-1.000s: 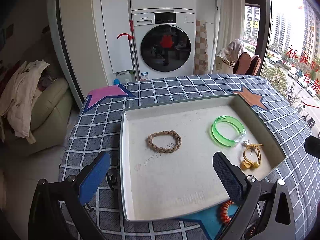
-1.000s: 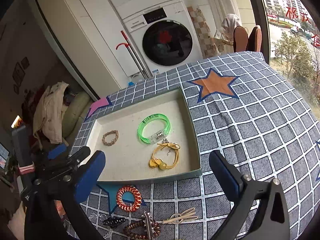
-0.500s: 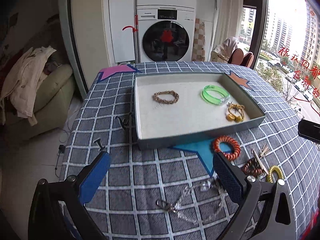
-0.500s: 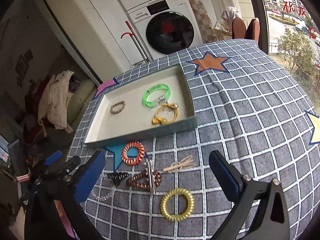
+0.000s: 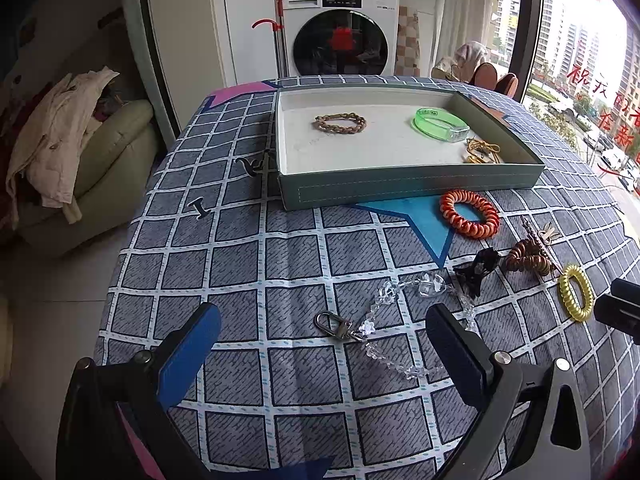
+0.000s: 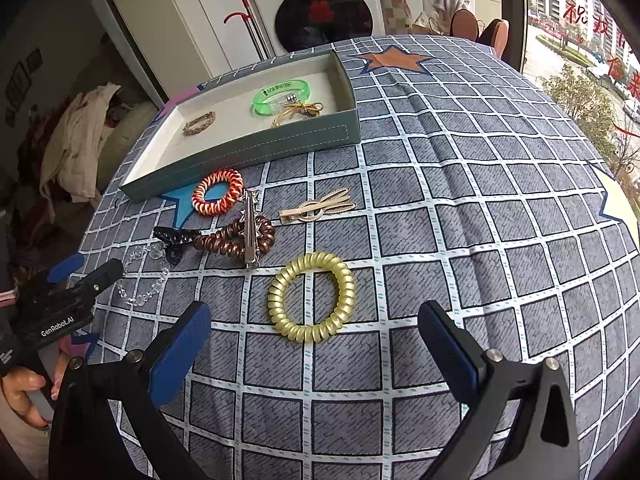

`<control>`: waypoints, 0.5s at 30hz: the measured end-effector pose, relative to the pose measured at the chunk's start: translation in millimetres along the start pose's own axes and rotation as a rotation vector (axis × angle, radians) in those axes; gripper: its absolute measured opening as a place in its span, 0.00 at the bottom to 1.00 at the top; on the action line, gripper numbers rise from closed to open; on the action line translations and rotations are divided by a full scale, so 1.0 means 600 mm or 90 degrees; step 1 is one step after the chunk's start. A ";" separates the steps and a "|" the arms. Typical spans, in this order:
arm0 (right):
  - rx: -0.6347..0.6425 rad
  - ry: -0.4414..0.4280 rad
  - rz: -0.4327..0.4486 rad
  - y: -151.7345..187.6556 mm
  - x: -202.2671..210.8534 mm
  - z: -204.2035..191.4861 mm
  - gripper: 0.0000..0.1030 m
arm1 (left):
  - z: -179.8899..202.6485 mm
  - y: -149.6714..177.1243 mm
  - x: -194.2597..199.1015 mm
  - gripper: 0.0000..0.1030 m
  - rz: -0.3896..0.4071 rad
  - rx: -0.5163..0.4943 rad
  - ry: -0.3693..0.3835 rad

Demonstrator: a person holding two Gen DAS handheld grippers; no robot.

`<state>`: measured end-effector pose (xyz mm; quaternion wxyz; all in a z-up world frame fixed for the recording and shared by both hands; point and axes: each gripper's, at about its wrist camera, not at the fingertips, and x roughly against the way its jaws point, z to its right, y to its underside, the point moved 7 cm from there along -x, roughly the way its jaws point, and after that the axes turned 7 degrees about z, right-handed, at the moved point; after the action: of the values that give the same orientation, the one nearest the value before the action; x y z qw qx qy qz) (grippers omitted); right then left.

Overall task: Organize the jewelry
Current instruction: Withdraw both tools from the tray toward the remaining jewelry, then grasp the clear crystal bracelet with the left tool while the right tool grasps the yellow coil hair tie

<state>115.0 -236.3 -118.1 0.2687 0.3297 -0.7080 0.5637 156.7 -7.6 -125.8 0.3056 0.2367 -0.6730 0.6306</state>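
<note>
Two blue-padded fingers of the left gripper point(image 5: 322, 350) are seen spread wide in the left wrist view, with nothing held between them. Just ahead of them, toward 12 o'clock, a clear bead chain point(image 5: 400, 320) with a metal clasp is laid on the checked tablecloth point(image 5: 240, 248). At 1 o'clock a black hair claw point(image 5: 478, 270) is found, with a brown spiral hair tie point(image 5: 528, 260) beside it and a yellow spiral hair tie point(image 5: 576, 298) at 3 o'clock. An orange spiral hair tie point(image 5: 470, 214) is placed against the near wall of the tray point(image 5: 400, 190). Inside the tray, a braided bracelet point(image 5: 340, 123), a green bangle point(image 5: 440, 124) and a gold cord bracelet point(image 5: 482, 151) are kept apart from one another.

In the right wrist view, the right gripper point(image 6: 314, 340) is likewise held wide open and empty. The yellow spiral hair tie point(image 6: 312, 296) is seen just ahead of it at 12 o'clock. At 11 o'clock a silver clip point(image 6: 250, 228) is laid across the brown spiral hair tie point(image 6: 236, 240), with the black hair claw point(image 6: 176, 238) touching that tie's left end. A beige hair clip point(image 6: 320, 208) is placed beyond, and the orange spiral hair tie point(image 6: 218, 192) is set near the tray point(image 6: 248, 148). The bead chain point(image 6: 144, 276) is partly hidden at 9 o'clock by the left gripper point(image 6: 64, 300).
</note>
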 end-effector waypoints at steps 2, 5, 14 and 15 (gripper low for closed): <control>0.006 0.005 0.003 0.000 0.000 -0.001 1.00 | 0.000 -0.001 -0.002 1.00 0.001 -0.003 -0.005; -0.001 0.018 0.010 -0.004 0.001 0.003 0.99 | -0.001 0.001 -0.004 1.00 0.000 -0.006 -0.003; -0.014 0.056 -0.001 -0.006 -0.015 0.028 0.67 | 0.013 0.005 -0.022 1.00 -0.021 -0.030 0.006; -0.002 0.066 -0.002 -0.006 -0.017 0.027 0.65 | 0.013 0.007 -0.024 0.98 -0.023 -0.033 0.005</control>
<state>123.9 -250.7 -126.9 0.3066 0.3007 -0.6932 0.5788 162.7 -15.7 -139.2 0.3260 0.2383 -0.6835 0.6081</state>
